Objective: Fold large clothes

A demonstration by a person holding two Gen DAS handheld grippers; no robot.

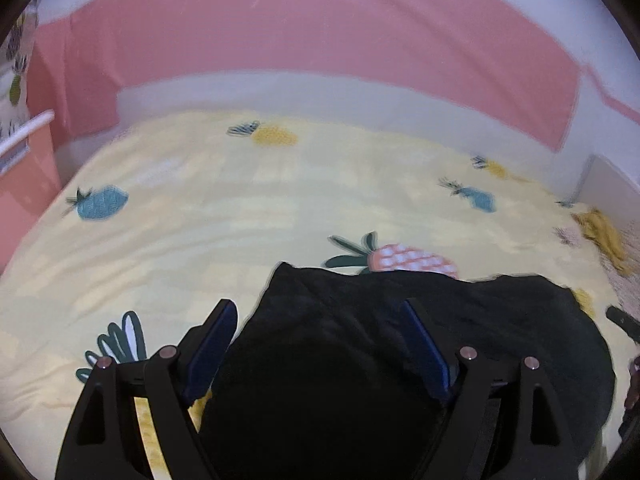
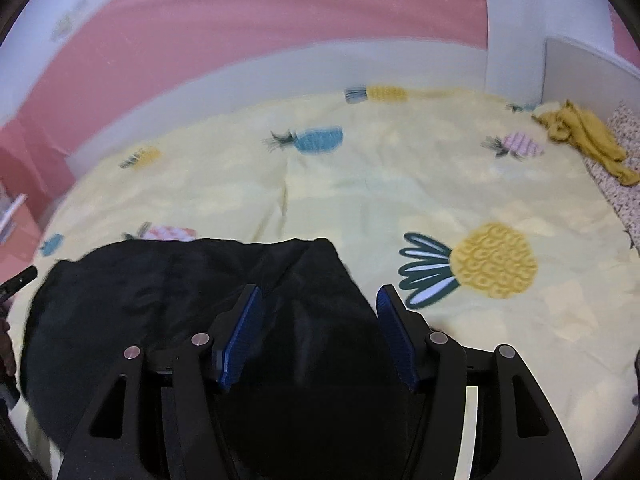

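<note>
A black garment [image 1: 360, 340] lies bunched on the yellow pineapple-print bed cover [image 1: 200, 208]. My left gripper [image 1: 318, 312] is open, its blue-padded fingers [image 1: 216, 340] spread over the garment's left part. In the right wrist view the same black garment [image 2: 180, 292] lies at the near left of the cover [image 2: 400, 184]. My right gripper [image 2: 318, 300] is open, its fingers [image 2: 396, 336] straddling the garment's right end. Neither gripper holds cloth. The tip of the other gripper shows at the edge of each view [image 1: 624, 320] [image 2: 18, 280].
A mustard-yellow garment [image 2: 584, 140] lies crumpled at the far right of the bed, also seen in the left wrist view [image 1: 604, 236]. A pink and white wall [image 1: 320, 40] runs behind the bed. A white panel [image 2: 580, 72] stands at the right.
</note>
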